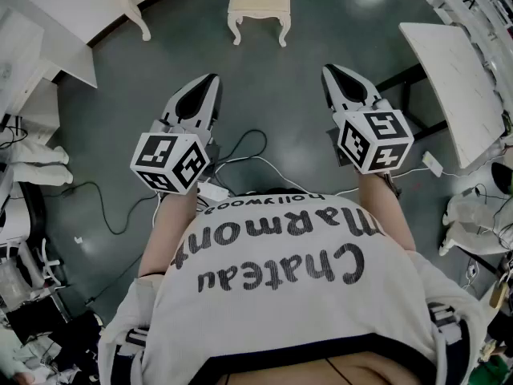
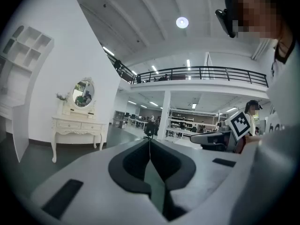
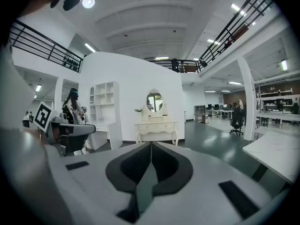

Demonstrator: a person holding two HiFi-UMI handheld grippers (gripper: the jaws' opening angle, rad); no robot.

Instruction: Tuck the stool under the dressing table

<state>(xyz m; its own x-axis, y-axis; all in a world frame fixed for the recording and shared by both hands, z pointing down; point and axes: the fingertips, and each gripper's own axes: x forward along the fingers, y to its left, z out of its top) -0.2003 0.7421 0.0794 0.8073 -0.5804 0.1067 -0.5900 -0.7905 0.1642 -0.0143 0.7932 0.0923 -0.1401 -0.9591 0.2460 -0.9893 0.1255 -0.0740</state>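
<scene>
The cream stool (image 1: 258, 10) stands on the dark floor at the top middle of the head view, well ahead of both grippers. The white dressing table (image 1: 135, 13) shows only a curved leg and an edge at the top left. With its oval mirror it stands against the wall in the left gripper view (image 2: 77, 125) and in the right gripper view (image 3: 156, 125). My left gripper (image 1: 210, 83) (image 2: 150, 142) and right gripper (image 1: 330, 72) (image 3: 151, 145) are held side by side in the air, both shut and empty. The stool is hidden in both gripper views.
A white tabletop on dark legs (image 1: 457, 87) stands at the right. White shelving (image 1: 32, 46) (image 3: 105, 107) is at the left. Cables (image 1: 240, 155) trail over the floor near the person's feet. Clutter lies along both sides. An office chair (image 3: 236, 118) stands far off.
</scene>
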